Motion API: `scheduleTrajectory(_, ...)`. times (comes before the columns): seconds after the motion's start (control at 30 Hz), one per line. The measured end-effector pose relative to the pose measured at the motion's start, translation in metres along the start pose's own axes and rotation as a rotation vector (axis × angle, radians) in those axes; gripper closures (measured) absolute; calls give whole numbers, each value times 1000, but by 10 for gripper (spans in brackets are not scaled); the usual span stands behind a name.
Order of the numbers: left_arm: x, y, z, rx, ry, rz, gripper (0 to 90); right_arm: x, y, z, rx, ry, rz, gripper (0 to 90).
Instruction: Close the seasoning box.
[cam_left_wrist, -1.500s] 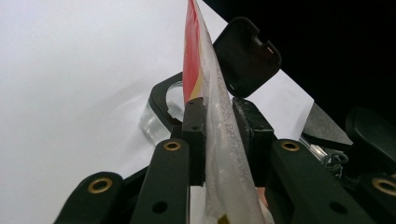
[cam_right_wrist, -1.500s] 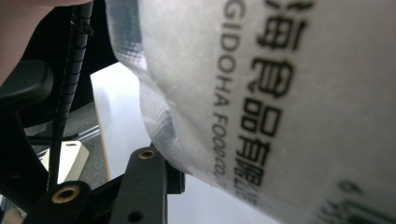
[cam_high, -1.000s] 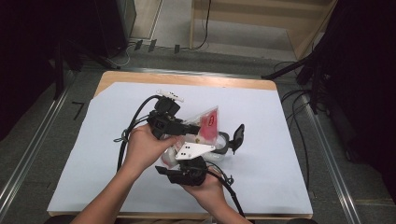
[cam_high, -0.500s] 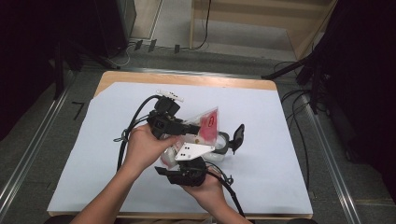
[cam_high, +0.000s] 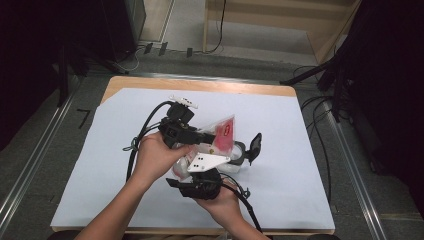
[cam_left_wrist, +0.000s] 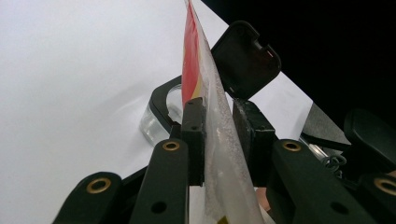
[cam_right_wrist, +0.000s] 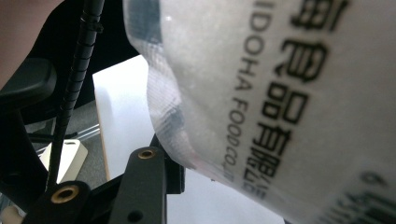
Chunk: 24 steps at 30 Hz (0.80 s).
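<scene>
My left gripper (cam_high: 210, 137) is clamped on a clear food pouch (cam_high: 222, 135) with a red label, both pads pressing its film (seen edge-on in my left gripper view). My right gripper (cam_high: 220, 160) holds the pouch's lower end. Just beyond stands a clear jar (cam_high: 239, 152), its black lid (cam_high: 255, 146) flipped open.

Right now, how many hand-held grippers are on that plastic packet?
2. The left gripper pinches the packet from the side, above the clear container. The right gripper, nearer the person, holds its lower part, its jaws largely hidden.
</scene>
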<state>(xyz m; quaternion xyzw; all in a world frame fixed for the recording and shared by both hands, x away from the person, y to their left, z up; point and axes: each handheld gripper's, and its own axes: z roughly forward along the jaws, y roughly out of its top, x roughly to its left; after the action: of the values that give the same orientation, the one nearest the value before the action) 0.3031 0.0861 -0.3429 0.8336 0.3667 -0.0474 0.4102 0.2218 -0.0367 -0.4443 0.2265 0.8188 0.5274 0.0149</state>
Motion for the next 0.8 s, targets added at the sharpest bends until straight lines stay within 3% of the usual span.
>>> scheduleTrajectory(0.8, -2, 1, 0, -4, 4, 10, 757, 0, 0, 0, -1, -12, -17, 637)
